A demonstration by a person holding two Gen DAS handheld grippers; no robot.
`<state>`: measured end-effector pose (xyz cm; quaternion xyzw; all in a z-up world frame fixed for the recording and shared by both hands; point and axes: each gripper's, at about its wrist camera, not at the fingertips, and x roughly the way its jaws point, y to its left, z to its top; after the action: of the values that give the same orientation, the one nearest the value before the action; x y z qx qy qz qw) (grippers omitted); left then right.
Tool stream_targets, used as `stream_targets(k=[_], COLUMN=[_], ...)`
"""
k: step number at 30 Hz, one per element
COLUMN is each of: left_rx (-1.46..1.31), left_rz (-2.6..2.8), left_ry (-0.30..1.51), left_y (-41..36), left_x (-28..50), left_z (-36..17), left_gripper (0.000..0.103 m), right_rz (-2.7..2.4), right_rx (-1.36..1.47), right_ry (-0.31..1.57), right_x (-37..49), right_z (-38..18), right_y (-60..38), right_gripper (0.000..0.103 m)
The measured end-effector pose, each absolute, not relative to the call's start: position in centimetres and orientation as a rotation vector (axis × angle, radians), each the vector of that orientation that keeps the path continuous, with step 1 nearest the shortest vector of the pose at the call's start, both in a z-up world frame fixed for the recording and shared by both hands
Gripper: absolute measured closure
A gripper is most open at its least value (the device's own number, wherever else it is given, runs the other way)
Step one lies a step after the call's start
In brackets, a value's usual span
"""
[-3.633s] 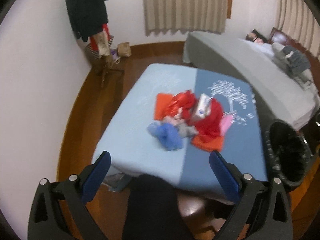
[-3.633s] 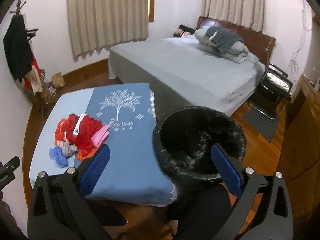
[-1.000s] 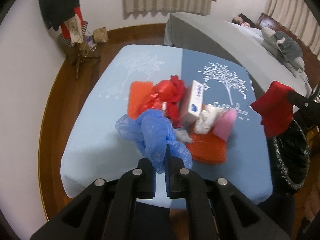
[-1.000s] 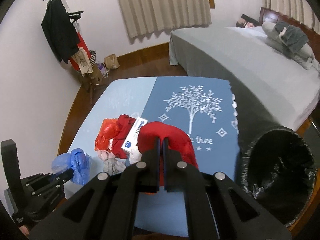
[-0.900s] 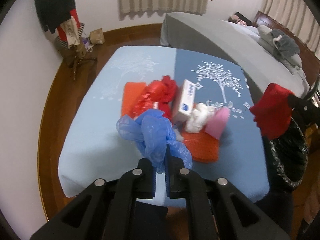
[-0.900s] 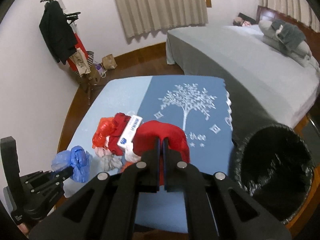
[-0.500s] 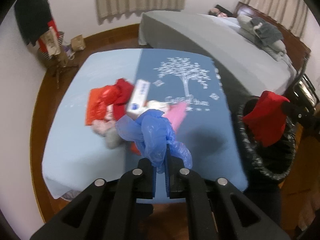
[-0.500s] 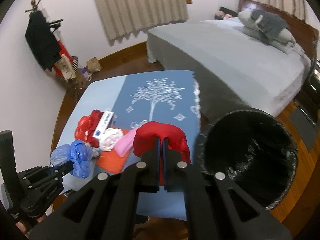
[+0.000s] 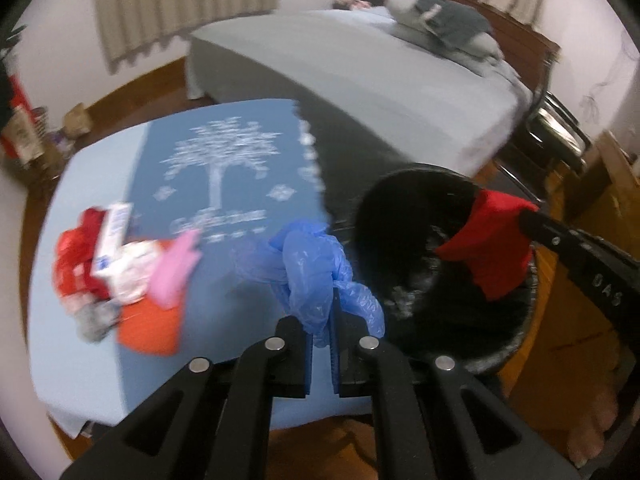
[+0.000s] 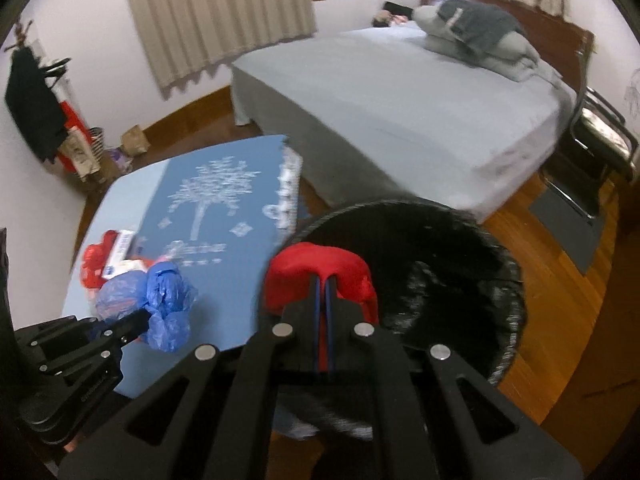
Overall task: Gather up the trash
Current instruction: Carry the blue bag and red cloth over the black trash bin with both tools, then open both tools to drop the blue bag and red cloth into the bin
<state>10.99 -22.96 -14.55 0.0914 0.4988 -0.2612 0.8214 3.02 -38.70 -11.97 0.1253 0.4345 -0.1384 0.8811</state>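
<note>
the left gripper [image 9: 320, 312] is clenching a crumpled blue plastic bag [image 9: 316, 268], its jaws pressed almost together with the plastic bunching out above them, over the edge of the blue tablecloth [image 9: 224, 160] nearest the bin. the right gripper [image 10: 323, 284] is pinching a red cloth wad [image 10: 320, 272] the same way, jaws nearly closed, and is holding it above the near rim of the black-lined trash bin [image 10: 440, 264]. the remaining pile of trash [image 9: 120, 268], red, white, pink and orange pieces, is lying on the tablecloth, well apart from both grippers.
</note>
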Motion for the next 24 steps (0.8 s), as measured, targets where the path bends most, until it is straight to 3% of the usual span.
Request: stream_targets(k=[15,16,18,19,20,24], left_rx=[0.37,0.402,0.438,0.445,0.449,0.435], left_rz=[-0.71,-0.707,-0.697,-0.69,-0.681,-0.657], left_ry=[1.232,1.246,1.251,1.24,1.229,1.214], left_y=[-37.9,-38.6,-39.0,-38.9,-38.6,-36.6], left_x=[12.3,12.3,12.6,12.6,12.6,13.0], left_z=[-23.6,-24.5,-25.4,-25.5,-25.6,-24.7], left_gripper=[0.093,0.086,0.061,0.045,0.042,0.042], right_rz=[-0.395,-0.392,-0.399,-0.415,-0.43,-0.475], right_rx=[0.397,0.4,0.383,0.368,0.355,0.382], right_ry=[1.111,1.126,1.161,1.169,1.167,1.141], right_x=[4.1,4.3,4.5,4.5,4.3,2.8], right_z=[-22.0,-22.4,-23.3,-23.6,-23.8,-23.4], right_y=[-50.0,-50.2,-50.4,-50.5,-50.5,-50.6], right_gripper=[0.101,0.097,0.091,0.075,0.066,0.065])
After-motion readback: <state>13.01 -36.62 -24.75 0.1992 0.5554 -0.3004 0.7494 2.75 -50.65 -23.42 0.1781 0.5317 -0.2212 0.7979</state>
